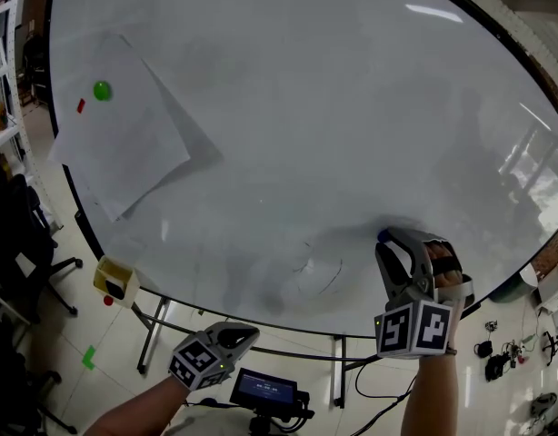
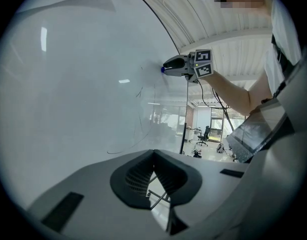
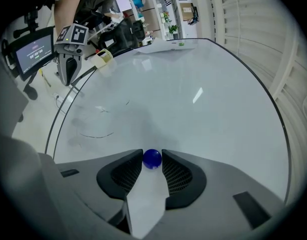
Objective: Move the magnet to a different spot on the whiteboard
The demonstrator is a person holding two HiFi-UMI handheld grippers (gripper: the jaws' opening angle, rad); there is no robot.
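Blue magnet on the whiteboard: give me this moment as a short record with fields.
surface: whiteboard, with faint pen marks near its lower edge
magnet: blue magnet, on the board
right hand-held gripper: jaws apart, tips at the board, the blue magnet between them
left hand-held gripper: jaws together, nothing between them, below the board's edge in the head view
elsewhere on the board: paper sheets with a green magnet on them, far from both grippers
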